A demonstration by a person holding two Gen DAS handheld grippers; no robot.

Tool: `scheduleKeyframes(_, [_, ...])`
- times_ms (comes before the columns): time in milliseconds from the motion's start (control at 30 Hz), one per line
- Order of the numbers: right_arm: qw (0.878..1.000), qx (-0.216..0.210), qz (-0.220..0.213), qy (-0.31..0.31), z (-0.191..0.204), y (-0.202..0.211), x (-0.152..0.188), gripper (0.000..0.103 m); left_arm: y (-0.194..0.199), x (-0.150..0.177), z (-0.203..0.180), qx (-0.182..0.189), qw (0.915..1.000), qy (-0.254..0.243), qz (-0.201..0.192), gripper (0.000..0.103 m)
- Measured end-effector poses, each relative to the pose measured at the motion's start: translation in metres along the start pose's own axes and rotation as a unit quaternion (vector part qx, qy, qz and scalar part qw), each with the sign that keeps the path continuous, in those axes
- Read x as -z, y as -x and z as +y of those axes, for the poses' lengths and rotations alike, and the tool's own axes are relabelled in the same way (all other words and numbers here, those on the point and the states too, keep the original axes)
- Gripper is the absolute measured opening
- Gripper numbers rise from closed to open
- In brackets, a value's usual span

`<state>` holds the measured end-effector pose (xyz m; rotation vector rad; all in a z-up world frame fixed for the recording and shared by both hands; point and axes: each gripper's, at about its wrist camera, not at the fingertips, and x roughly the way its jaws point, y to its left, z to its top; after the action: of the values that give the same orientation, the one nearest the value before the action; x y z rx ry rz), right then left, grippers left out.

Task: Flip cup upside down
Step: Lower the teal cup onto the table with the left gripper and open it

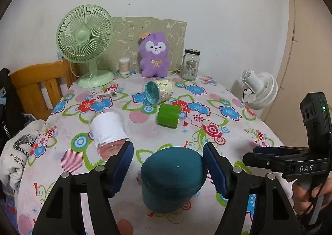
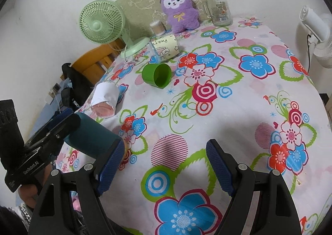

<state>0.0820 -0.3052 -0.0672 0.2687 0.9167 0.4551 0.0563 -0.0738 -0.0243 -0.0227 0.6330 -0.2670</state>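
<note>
A dark teal cup (image 1: 173,177) lies on its side on the flowered tablecloth (image 1: 228,141), its closed base toward the left wrist camera. My left gripper (image 1: 168,164) is open, its blue pads on either side of the cup with gaps. The right wrist view shows the same teal cup (image 2: 93,138) between the left gripper's fingers (image 2: 60,125). My right gripper (image 2: 165,164) is open and empty above the cloth. A white-wrapped clear cup (image 1: 109,129), a green cup (image 1: 168,115) and a cream printed cup (image 1: 158,91) also lie on their sides.
At the back stand a green desk fan (image 1: 86,42), a purple plush toy (image 1: 154,54), a glass jar (image 1: 190,64) and a cotton swab tub (image 1: 124,66). A white fan (image 1: 259,89) is off the right edge. A wooden chair (image 1: 39,85) is left.
</note>
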Motion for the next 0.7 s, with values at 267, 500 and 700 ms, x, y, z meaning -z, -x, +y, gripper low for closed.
scheduleKeyframes(267, [1.0,0.001,-0.005,0.021,0.016,0.001,-0.006,0.083,0.009,-0.005,-0.001,-0.001,0.9999,0.0,-0.015,0.087])
scheduleKeyframes(500, [0.999,0.014,-0.021,0.048,0.039,0.005,-0.016,0.083,0.024,-0.009,0.002,-0.012,0.9995,0.006,-0.03,0.094])
scheduleKeyframes(700, [0.997,0.018,-0.042,0.065,0.057,0.016,-0.023,0.085,0.042,-0.012,0.006,-0.027,0.9983,0.013,-0.05,0.1])
